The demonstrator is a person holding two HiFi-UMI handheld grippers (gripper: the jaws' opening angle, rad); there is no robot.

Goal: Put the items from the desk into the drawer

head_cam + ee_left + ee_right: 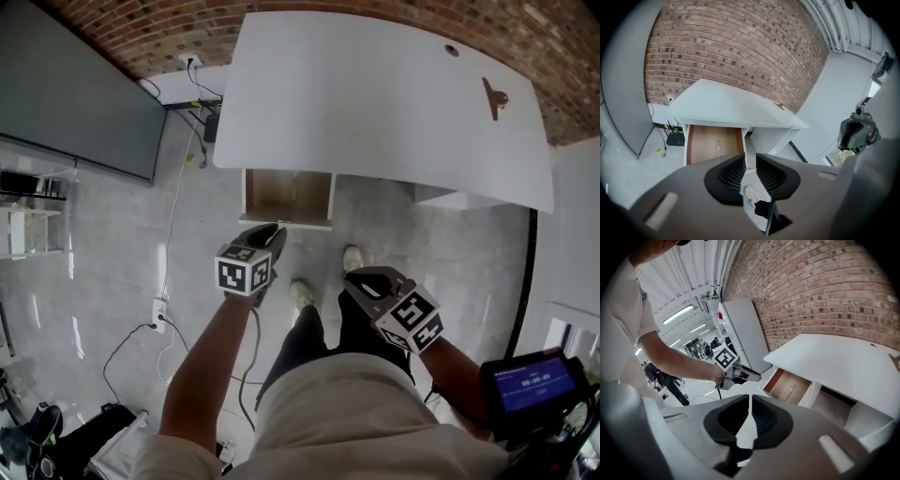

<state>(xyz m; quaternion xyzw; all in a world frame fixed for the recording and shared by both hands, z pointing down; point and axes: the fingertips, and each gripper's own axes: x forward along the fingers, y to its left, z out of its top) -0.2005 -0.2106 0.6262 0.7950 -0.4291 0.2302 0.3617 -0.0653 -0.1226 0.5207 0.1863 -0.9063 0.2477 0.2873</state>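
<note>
Brick wall at the back, white desk against it, pale floor. Drawer under the desk's left side stands pulled out, evidently so things can be dropped straight in; one slim, pen-like item already lies on its wooden bottom. Still on the desktop is a small brown piece near the far right edge, well apart from the drawer. A dark round spot beyond it could be an item or a cable hole; too small to say. The person stands short of the desk, with both tools held clear of it. Left gripper hangs just in front of the drawer, jaws released with a plain gap and nothing between the pads. Right gripper hangs over the floor, jaws clenched to a sliver, also empty. My reading is that they're between fetches, and the brown piece looks like the next pickup, nearer the right hand's side.
</note>
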